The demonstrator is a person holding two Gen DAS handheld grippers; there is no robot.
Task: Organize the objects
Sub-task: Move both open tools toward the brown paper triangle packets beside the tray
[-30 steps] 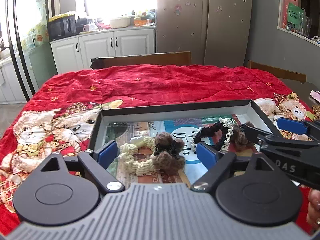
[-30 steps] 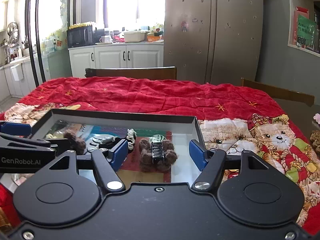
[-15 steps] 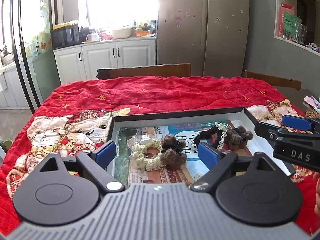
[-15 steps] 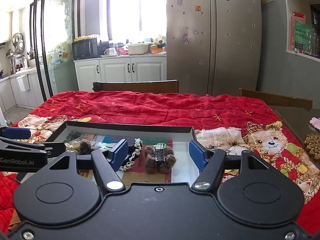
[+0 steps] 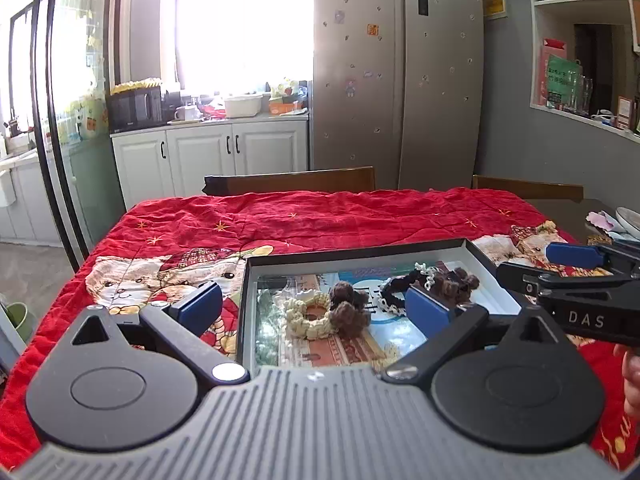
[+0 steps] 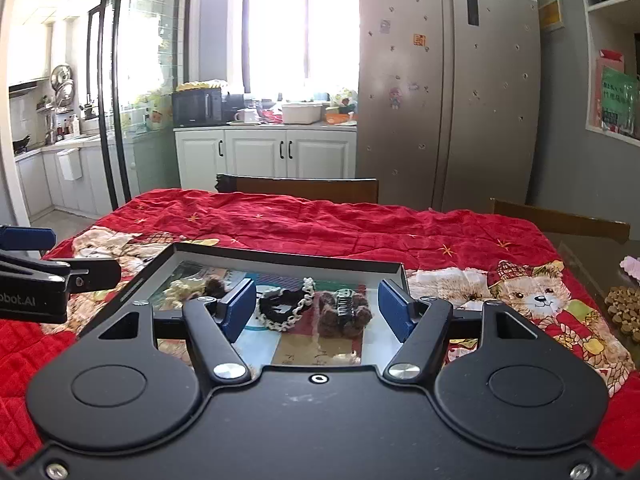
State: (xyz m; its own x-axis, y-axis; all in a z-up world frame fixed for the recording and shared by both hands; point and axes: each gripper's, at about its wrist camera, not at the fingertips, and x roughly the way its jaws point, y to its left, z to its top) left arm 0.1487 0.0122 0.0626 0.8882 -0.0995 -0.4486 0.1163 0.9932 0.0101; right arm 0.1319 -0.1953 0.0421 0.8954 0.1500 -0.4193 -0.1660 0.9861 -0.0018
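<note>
The left gripper (image 5: 316, 310) is hanging above the tray (image 5: 360, 249), its jaws just having been widening — nothing between them. Inside are lying a cream scrunchie (image 5: 310, 316), a brown clip (image 5: 348, 306) and a black scrunchie (image 6: 282, 308). The right gripper (image 6: 318, 310) is hovering, jaws apart, gripping nothing.

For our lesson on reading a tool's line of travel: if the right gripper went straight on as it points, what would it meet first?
Probably the brown fuzzy hair clip lying in the tray, between the open right gripper's fingers; depth is uncertain.
</note>
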